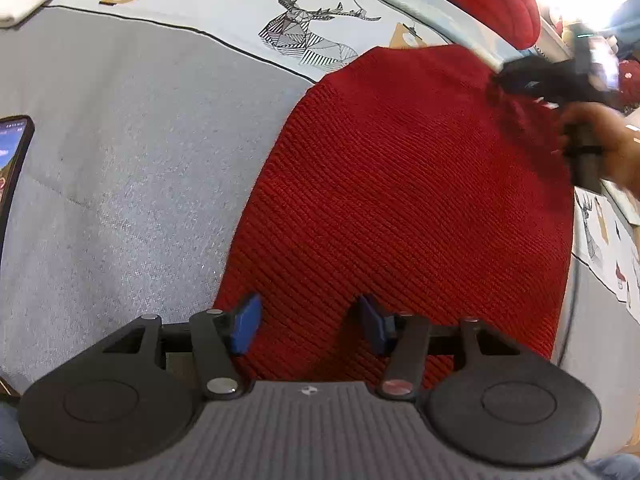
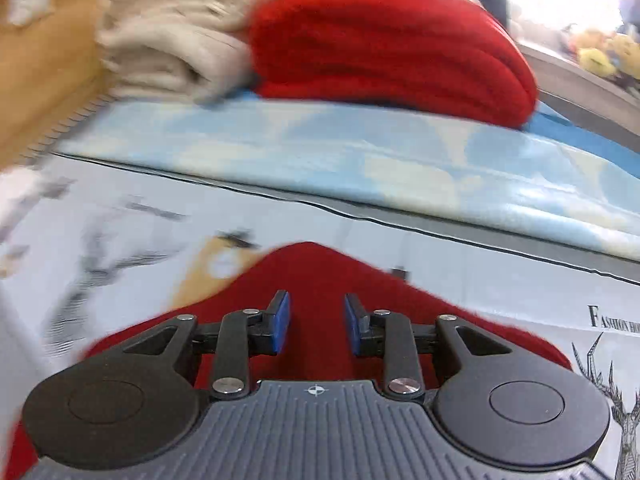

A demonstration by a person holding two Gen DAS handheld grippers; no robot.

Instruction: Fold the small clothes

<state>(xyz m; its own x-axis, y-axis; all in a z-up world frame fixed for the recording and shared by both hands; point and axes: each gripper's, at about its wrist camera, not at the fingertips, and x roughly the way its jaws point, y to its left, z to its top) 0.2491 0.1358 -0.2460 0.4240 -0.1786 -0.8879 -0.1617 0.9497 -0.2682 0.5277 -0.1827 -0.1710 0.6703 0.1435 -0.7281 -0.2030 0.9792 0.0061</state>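
A red knit garment (image 1: 404, 200) lies flat on the grey bed cover (image 1: 120, 160). My left gripper (image 1: 308, 322) is open, its blue pads over the garment's near edge, holding nothing. In the left wrist view the right gripper (image 1: 504, 80) is a blurred dark shape at the garment's far right corner, held by a hand. In the right wrist view my right gripper (image 2: 316, 320) is open above a corner of the red garment (image 2: 312, 280), with red cloth below and between the pads; no grip shows.
A folded red knit (image 2: 384, 48) and a folded cream cloth (image 2: 168, 48) lie stacked on a light blue blanket (image 2: 360, 156) at the back. A white sheet with a deer print (image 1: 304, 32) borders the grey cover. A phone (image 1: 12, 160) lies at the left edge.
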